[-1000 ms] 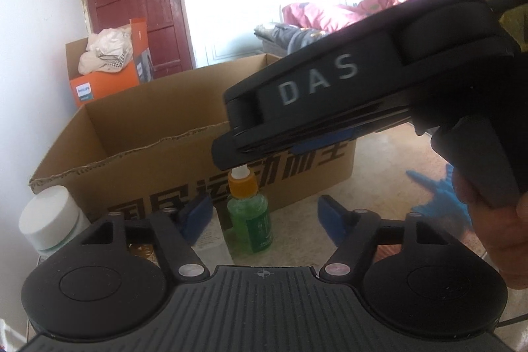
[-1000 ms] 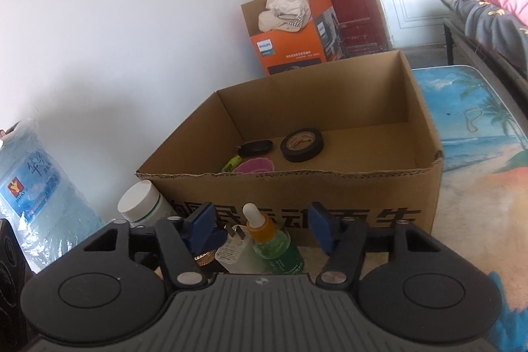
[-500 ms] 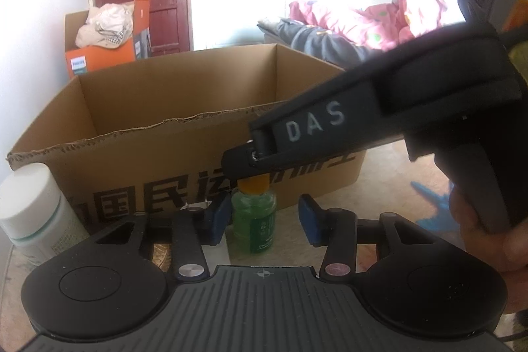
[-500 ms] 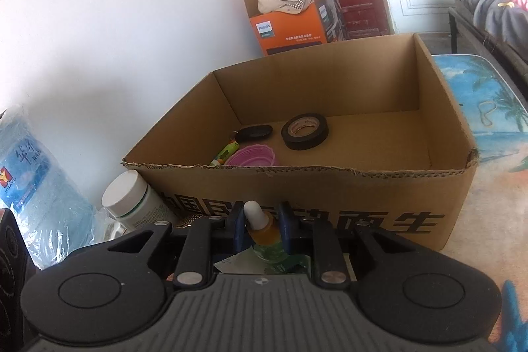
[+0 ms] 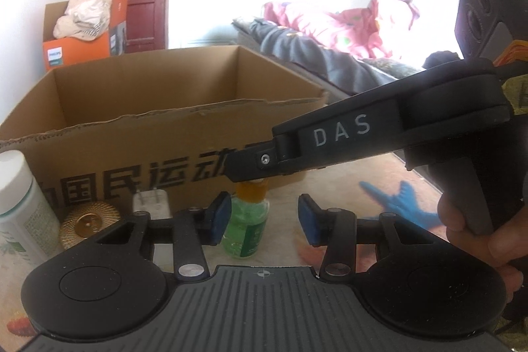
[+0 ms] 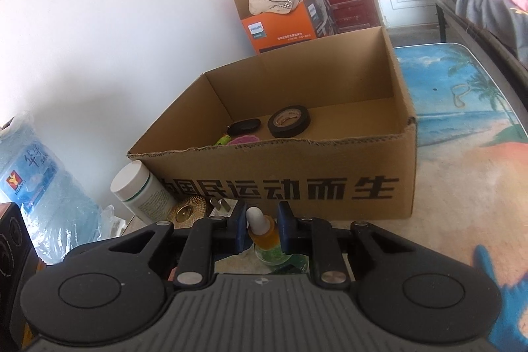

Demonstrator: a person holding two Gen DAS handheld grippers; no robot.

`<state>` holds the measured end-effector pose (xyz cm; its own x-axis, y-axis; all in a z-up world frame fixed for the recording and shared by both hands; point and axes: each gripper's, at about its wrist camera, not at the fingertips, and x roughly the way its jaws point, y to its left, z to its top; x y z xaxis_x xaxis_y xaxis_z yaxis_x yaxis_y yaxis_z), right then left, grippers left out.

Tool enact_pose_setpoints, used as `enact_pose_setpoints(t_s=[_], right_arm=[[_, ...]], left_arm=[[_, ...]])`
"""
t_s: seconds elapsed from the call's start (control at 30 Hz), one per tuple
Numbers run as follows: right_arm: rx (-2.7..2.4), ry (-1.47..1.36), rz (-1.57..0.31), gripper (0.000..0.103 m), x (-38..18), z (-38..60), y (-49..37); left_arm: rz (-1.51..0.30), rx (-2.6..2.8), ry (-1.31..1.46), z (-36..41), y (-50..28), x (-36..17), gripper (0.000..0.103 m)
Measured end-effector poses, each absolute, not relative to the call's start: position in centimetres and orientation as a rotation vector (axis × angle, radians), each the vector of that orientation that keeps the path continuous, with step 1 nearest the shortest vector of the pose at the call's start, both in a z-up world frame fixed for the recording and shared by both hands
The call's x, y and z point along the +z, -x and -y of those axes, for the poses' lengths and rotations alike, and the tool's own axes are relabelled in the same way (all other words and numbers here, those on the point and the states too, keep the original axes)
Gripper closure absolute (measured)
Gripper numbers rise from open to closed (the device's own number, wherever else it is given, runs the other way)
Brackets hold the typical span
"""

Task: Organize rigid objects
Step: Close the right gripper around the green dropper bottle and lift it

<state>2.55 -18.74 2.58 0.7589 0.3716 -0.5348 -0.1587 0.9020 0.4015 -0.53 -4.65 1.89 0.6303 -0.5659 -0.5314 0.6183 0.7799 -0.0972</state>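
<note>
A small green dropper bottle (image 5: 246, 230) with an orange neck and white bulb (image 6: 260, 225) stands on the table before an open cardboard box (image 6: 297, 160). My right gripper (image 6: 262, 230) is shut on its orange neck; in the left wrist view it reaches in from the right (image 5: 247, 169), held by a hand (image 5: 478, 236). My left gripper (image 5: 264, 221) is open around the bottle's body: the left pad sits close to it and the right pad stands clear. In the box lie a black tape roll (image 6: 289, 120), a black oval piece (image 6: 245, 126) and a pink thing (image 6: 246, 139).
Left of the bottle stand a white jar (image 6: 142, 190), a gold round disc (image 5: 88, 221) and a white plug (image 5: 150, 203). A blue wrapped pack (image 6: 36, 187) leans on the wall. An orange carton (image 6: 280, 25) stands behind the box. The beach-print tabletop (image 6: 462, 108) stretches right.
My right gripper has closed on the bottle's neck. My left gripper's jaws have narrowed around the bottle's body, and its view has swung a little to the right.
</note>
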Motion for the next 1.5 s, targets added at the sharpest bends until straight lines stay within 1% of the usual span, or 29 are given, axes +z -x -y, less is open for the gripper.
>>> enact_pose_setpoints(t_s=[0.2,0.37,0.73,0.77,0.8,0.83,0.87,0.97,1.03,1.07,1.27,1.33,1.5], right_arm=[[0.301,-0.342,-0.648,0.082,2.6,19.0,-1.8],[0.306,-0.344,-0.646,0.082,2.5,19.1,-2.4],[0.323,-0.341,-0.653,0.081,2.4,18.8,-3.0],[0.325,-0.341,-0.654,0.081,2.4,18.8,-3.0],[0.324,-0.341,-0.656,0.08,2.4,18.8,-3.0],[0.325,-0.338,-0.657,0.08,2.4,18.8,-2.9],[0.324,-0.331,-0.659,0.079,2.4,18.8,-2.9],[0.315,-0.299,-0.67,0.073,2.3,18.5,-2.7],[0.301,-0.273,-0.682,0.058,2.2,18.3,-2.7],[0.298,-0.266,-0.686,0.057,2.0,18.3,-2.7],[0.298,-0.287,-0.704,0.059,1.2,18.8,-2.9],[0.314,-0.312,-0.709,0.064,1.0,19.1,-3.1],[0.317,-0.316,-0.712,0.066,0.8,19.0,-3.1]], left_arm=[[-0.554,-0.696,-0.117,5.0,1.3,1.8,0.058],[-0.52,-0.655,-0.175,5.1,1.0,0.7,0.057],[-0.586,-0.623,-0.224,6.6,-0.7,-1.7,0.058],[-0.591,-0.622,-0.224,6.8,-0.7,-1.9,0.061],[-0.597,-0.622,-0.224,6.9,-0.8,-2.0,0.066],[-0.603,-0.617,-0.227,7.0,-0.9,-2.1,0.067],[-0.605,-0.612,-0.236,7.0,-0.9,-2.2,0.072],[-0.606,-0.622,-0.229,6.9,-0.9,-2.1,0.072],[-0.605,-0.622,-0.227,6.9,-0.8,-2.1,0.072],[-0.603,-0.622,-0.229,6.9,-0.7,-2.1,0.072],[-0.598,-0.624,-0.248,7.2,-0.9,-2.4,0.071],[-0.609,-0.629,-0.253,7.3,-1.1,-2.6,0.071],[-0.622,-0.64,-0.224,7.3,-1.8,-2.5,0.071]])
